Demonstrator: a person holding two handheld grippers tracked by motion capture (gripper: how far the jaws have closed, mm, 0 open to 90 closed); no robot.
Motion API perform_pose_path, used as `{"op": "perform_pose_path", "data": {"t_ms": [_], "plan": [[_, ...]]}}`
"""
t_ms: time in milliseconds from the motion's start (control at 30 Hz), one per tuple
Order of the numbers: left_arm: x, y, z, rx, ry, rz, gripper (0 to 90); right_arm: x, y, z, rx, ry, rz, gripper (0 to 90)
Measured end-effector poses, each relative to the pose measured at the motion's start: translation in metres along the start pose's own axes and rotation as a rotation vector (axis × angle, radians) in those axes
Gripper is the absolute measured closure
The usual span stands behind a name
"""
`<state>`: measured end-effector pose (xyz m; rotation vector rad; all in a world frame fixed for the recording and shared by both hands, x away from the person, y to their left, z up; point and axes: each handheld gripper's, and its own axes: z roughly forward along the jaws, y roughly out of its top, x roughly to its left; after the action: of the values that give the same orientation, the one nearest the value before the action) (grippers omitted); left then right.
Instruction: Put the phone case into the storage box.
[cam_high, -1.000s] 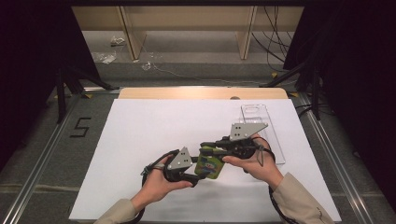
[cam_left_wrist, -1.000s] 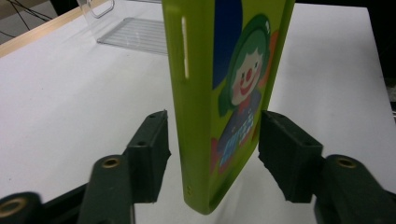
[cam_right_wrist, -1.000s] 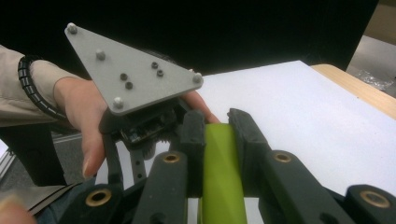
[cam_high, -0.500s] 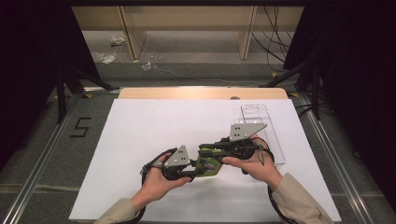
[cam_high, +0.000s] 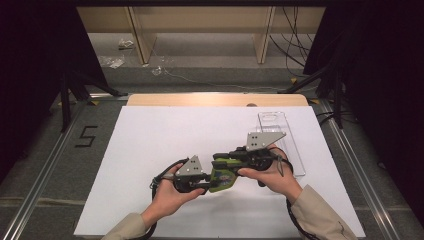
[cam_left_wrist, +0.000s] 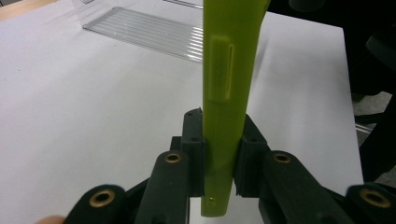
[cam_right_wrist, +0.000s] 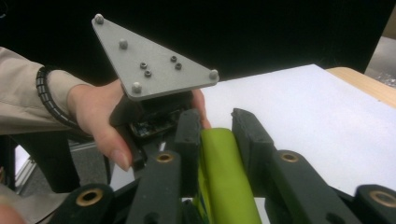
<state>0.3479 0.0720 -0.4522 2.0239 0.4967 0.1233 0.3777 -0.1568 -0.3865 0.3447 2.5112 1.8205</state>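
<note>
Two tools, left (cam_high: 209, 181) and right (cam_high: 220, 162), clamping green case (cam_high: 223, 178)

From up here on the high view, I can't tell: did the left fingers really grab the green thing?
Observer: Yes. The left gripper has just been closing its fingers. Both pads now press on the green case, which stands edge-on between them.
Operator: Is the other one letting go?
Observer: The right gripper has just been opening its fingers. The case sits between them, but I cannot tell whether they pinch it.
Operator: What's past the case?
Observer: The clear tray lies on the white table beyond it, and its floor is ribbed.
</note>
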Motion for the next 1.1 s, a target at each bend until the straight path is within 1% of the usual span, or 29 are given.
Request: {"op": "perform_pose_path", "data": {"t_ms": [133, 167, 233, 300, 367, 467, 533, 667, 700, 800, 933, 1100], "plan": [[0.000, 0.001, -0.002, 0.005, 0.018, 0.008, 77.1, 0.000, 0.000, 0.000, -0.007, -0.056, -0.018, 54.2], [0.000, 0.001, -0.003, 0.004, 0.024, 0.009, 77.1, -0.001, -0.001, 0.000, -0.011, -0.065, -0.015, 50.3], [0.000, 0.001, -0.004, 0.002, 0.033, 0.003, 77.1, -0.002, -0.001, -0.001, -0.031, -0.094, -0.005, 39.1], [0.000, 0.001, -0.005, 0.000, 0.051, 0.000, 77.1, -0.004, -0.003, -0.003, -0.048, -0.120, 0.009, 33.7], [0.001, 0.001, -0.007, 0.001, 0.070, -0.004, 77.1, -0.005, -0.005, -0.005, -0.077, -0.151, 0.022, 29.8], [0.003, 0.001, -0.009, 0.000, 0.097, -0.019, 77.1, -0.005, -0.007, -0.008, -0.109, -0.186, 0.042, 22.7], [0.003, 0.001, -0.010, -0.001, 0.114, -0.032, 77.1, -0.006, -0.009, -0.009, -0.125, -0.201, 0.058, 18.2], [0.006, 0.000, -0.011, -0.002, 0.144, -0.048, 77.1, -0.005, -0.013, -0.010, -0.155, -0.250, 0.080, 15.8], [0.006, 0.000, -0.012, -0.004, 0.155, -0.054, 77.1, -0.005, -0.014, -0.010, -0.158, -0.261, 0.080, 15.4], [0.008, -0.001, -0.013, -0.008, 0.170, -0.067, 77.0, -0.004, -0.014, -0.010, -0.157, -0.286, 0.080, 12.2], [0.010, -0.002, -0.014, -0.018, 0.202, -0.090, 77.0, -0.004, -0.017, -0.008, -0.156, -0.299, 0.094, 7.7], [0.010, -0.001, -0.015, -0.024, 0.213, -0.103, 77.0, -0.003, -0.020, -0.006, -0.148, -0.309, 0.102, 4.7]]}}
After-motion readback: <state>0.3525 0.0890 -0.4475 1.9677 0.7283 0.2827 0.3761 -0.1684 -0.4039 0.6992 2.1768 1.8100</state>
